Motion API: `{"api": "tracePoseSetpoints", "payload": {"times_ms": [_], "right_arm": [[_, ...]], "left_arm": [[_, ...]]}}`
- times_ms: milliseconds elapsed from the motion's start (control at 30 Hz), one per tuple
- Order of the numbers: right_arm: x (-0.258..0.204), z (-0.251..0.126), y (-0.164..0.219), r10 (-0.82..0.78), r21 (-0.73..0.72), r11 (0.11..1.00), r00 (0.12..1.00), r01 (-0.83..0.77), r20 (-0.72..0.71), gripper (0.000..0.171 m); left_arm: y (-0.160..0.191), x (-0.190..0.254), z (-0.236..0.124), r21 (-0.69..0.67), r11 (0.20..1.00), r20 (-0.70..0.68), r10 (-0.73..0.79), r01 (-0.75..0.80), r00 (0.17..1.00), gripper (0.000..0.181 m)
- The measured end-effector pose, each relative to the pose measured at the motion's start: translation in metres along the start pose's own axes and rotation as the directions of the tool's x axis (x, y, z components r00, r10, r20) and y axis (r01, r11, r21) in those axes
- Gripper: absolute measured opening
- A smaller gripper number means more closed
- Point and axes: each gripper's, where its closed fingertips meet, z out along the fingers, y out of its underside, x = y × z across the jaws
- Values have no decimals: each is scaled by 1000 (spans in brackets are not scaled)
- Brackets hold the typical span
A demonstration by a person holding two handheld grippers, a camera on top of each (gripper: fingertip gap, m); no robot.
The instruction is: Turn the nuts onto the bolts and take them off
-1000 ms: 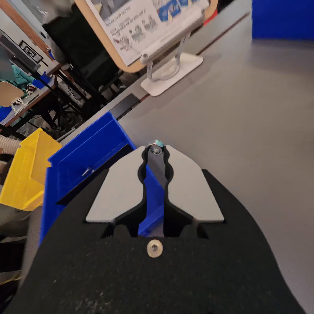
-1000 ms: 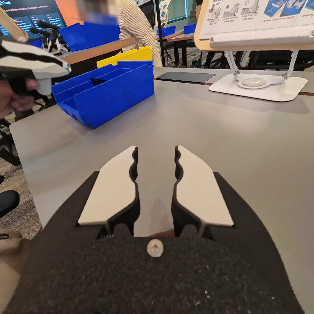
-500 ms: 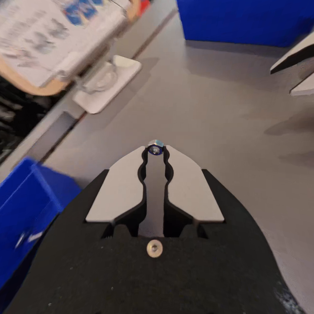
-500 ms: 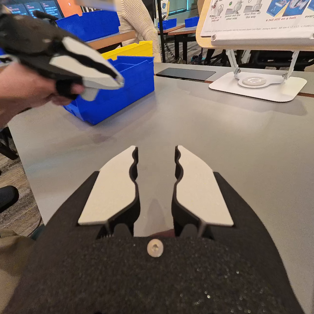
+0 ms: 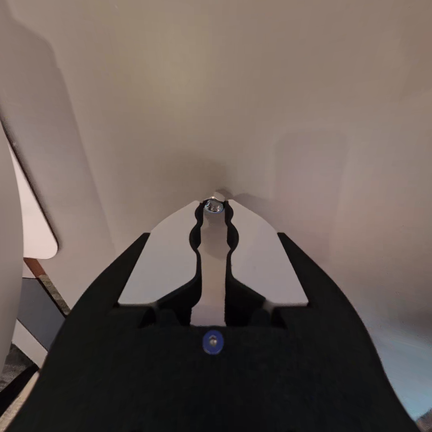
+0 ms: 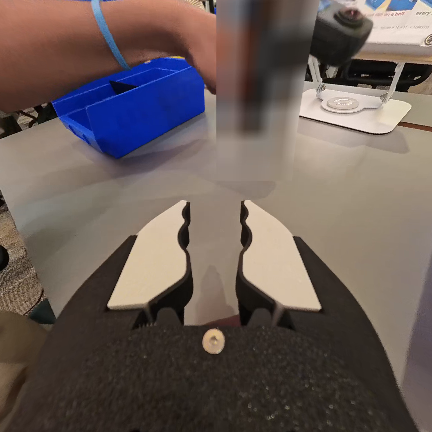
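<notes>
My left gripper (image 5: 214, 205) pinches a small steel nut (image 5: 213, 206) at its very tips just above the table (image 5: 233, 93) (light, hard, slick, so I judge flats the safest hold), while my right gripper (image 6: 215, 205) gapes empty.

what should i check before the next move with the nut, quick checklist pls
1. Left gripper shut on the nut: ok.
2. Nut pinched only at the fingertips, a shallow hold: not ok.
3. Nut close to the table: ok; touching: cannot tell.
4. Right gripper open and empty: ok.
5. Bolt in view: not ok, none visible.
6. Blue bin apart from both grippers: ok.
</notes>
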Motion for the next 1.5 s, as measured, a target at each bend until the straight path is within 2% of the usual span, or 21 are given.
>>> {"api": "tracePoseSetpoints", "payload": {"times_ms": [100,367,400,467,533,600,667,733,800,867,933,1033,1067,1167,1367,1433,1467,1500], "right_arm": [[1,-1,1,0,-4,1000,1000,0,0,41],[4,2,7,13,-29,1000,1000,-13,10,41],[4,3,8,15,-32,999,1000,-15,11,41],[5,3,9,19,-38,999,1000,-19,12,41],[7,3,9,17,-40,999,1000,-17,8,41],[11,1,7,11,-38,999,1000,-11,-2,41],[16,0,5,6,-33,999,1000,-6,-12,41],[20,0,4,7,-34,999,1000,-8,-11,41],[24,0,5,9,-37,999,1000,-9,-9,41],[26,1,6,7,-42,999,1000,-8,-8,41],[27,2,8,4,-46,999,1000,-5,-5,41],[27,7,11,-7,-56,998,1000,7,-3,41],[26,8,12,-11,-63,998,1000,11,0,41],[25,11,15,-18,-78,997,1000,18,1,41],[23,14,19,-16,-88,996,1000,17,9,41],[23,14,20,-17,-87,996,1000,17,6,41],[23,13,20,-12,-85,996,1000,13,7,40],[22,13,20,-7,-83,996,1000,8,10,40]], "left_arm": [[-1,0,10,-55,998,-43,12,-15,999,17],[-16,12,10,2,999,-90,45,-45,995,17],[-16,15,10,11,999,-98,47,-46,994,22],[-12,20,7,28,999,-86,38,-36,996,44],[-10,27,-8,130,991,-73,-1,10,997,51],[-6,32,-34,269,958,-15,-103,103,995,53],[0,39,-70,468,857,43,-265,215,963,53],[11,58,-108,683,662,18,-437,308,899,56],[37,75,-140,839,436,21,-623,325,782,55],[68,100,-157,921,275,27,-751,276,660,57],[101,126,-161,956,171,24,-854,237,519,62],[133,165,-151,971,108,17,-921,214,389,77],[140,177,-148,972,97,12,-930,216,367,82],[162,200,-139,965,90,9,-951,248,310,84],[183,199,-141,942,75,-45,-938,327,344,84],[185,193,-147,934,135,-6,-919,330,393,80],[189,188,-152,920,218,62,-902,326,428,78],[198,179,-157,886,336,166,-874,320,456,75]]}}
